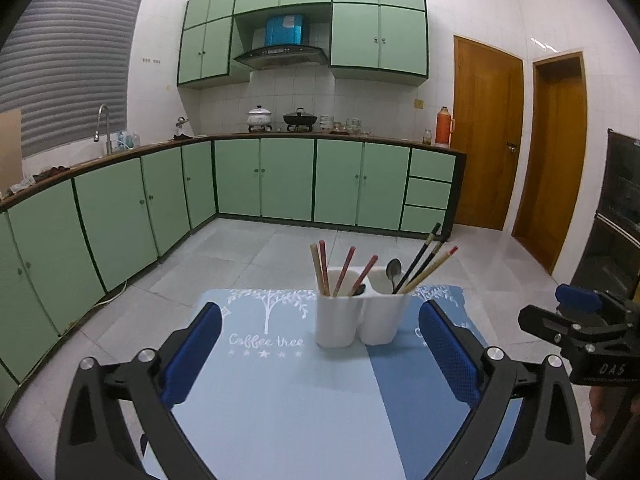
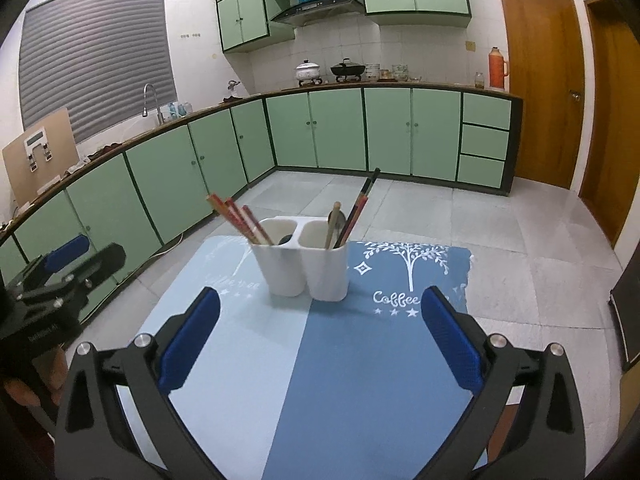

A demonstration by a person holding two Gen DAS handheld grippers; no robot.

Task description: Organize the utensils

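A kitchen with pale green cabinets (image 1: 264, 176) and a grey tiled floor surrounds a small table covered by a two-tone blue mat (image 1: 280, 392) printed with white trees and the words "Coffee tree". Nearest the cameras, the left gripper (image 1: 320, 356) hangs over the mat's near half with its 2 blue-padded fingers spread wide and nothing between them; the right gripper (image 2: 320, 340) is likewise spread wide and empty, just beside the left one. Beyond both, near the far edge of the mat, stands a white utensil holder (image 1: 362, 320) with 2 compartments. Its left compartment holds 4 reddish chopsticks (image 1: 344, 270) leaning in different directions and a dark spoon bowl barely showing at the rim. Its right compartment holds a metal spoon (image 1: 394, 270) standing bowl-up, dark chopsticks (image 1: 420, 256) and light red-tipped ones leaning right. Farther back, the counter carries a white pot (image 1: 260, 115), a black wok (image 1: 300, 118) and an orange thermos (image 1: 443, 126), with a range hood above and 2 wooden doors to the right.
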